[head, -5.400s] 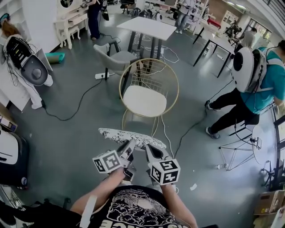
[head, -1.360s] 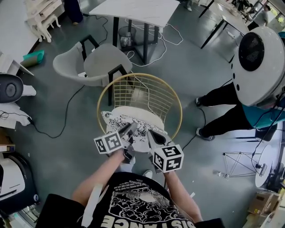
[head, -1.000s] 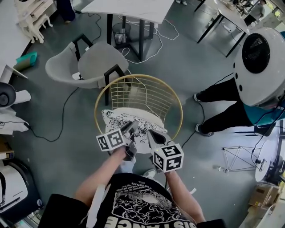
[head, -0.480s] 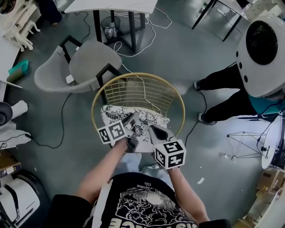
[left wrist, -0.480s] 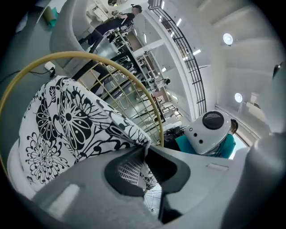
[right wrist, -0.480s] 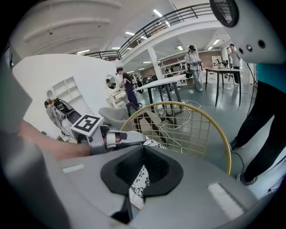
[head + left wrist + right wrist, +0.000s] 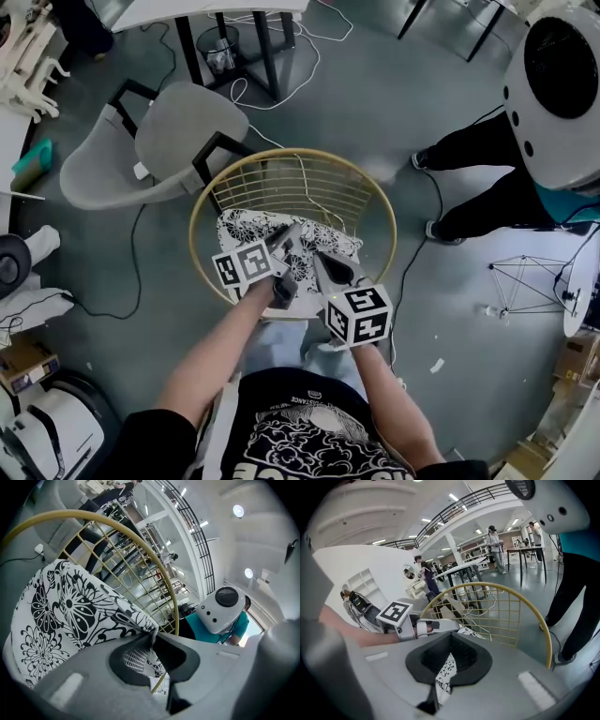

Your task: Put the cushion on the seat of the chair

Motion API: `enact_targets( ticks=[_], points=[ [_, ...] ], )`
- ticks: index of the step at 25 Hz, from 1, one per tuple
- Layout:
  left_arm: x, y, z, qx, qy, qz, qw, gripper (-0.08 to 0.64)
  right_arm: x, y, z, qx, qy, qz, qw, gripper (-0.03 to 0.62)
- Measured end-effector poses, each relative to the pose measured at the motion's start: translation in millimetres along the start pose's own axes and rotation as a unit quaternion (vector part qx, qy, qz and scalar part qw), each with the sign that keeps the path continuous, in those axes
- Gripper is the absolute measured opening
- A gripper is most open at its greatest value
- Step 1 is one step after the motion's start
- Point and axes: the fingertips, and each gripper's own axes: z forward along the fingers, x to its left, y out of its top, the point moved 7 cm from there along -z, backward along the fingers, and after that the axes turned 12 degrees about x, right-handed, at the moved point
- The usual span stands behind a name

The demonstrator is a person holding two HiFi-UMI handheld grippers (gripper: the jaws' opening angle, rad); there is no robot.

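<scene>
A black-and-white floral cushion (image 7: 246, 231) lies across the seat of the gold wire chair (image 7: 292, 153), reaching toward its back grid. My left gripper (image 7: 292, 233) holds the cushion's near edge; a fold of the fabric (image 7: 70, 611) runs between its jaws, which have just been opening a little. My right gripper (image 7: 320, 262) sits beside it to the right, shut on the same edge. In the right gripper view a strip of the patterned fabric (image 7: 445, 670) hangs between the jaws (image 7: 449, 641). The chair's round rim (image 7: 117, 527) curves behind the cushion.
A grey shell chair (image 7: 164, 141) stands just behind and left of the gold chair. A person in a teal top with a white pack (image 7: 562, 84) stands at the right. Cables (image 7: 281, 89) trail over the floor, and a wire frame (image 7: 525, 286) lies at the far right.
Both grippers have moved forward and down with the cushion. It was carried in front of the chair earlier and now rests over the seat.
</scene>
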Motion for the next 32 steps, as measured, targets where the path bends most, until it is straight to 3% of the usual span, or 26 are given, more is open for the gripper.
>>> enact_targets(
  ticks=[5,8,17,24,32],
  points=[
    [0,14,6,-0.002,-0.001,0.01,0.9999,0.068,0,0,7,0.004,0.004,0.002,1.0,-0.002],
    [-5,16,5,-0.01,-0.009,0.02,0.9997,0.155,0,-3,7,0.007,0.005,0.002,1.0,-0.002],
    [-15,1,-6,-0.006,-0.002,0.05,0.9987,0.155,-2,0,5,0.0,0.01,-0.005,1.0,-0.002],
    [-44,-13,-28,-0.01,0.028,0.129,0.9912,0.144,6,4,-5,-0.014,0.024,-0.018,0.999,-0.002],
    [-79,-30,-57,-0.054,0.059,0.173,0.9816,0.086,16,6,-26,-0.036,0.044,-0.047,0.997,-0.002]
  ],
)
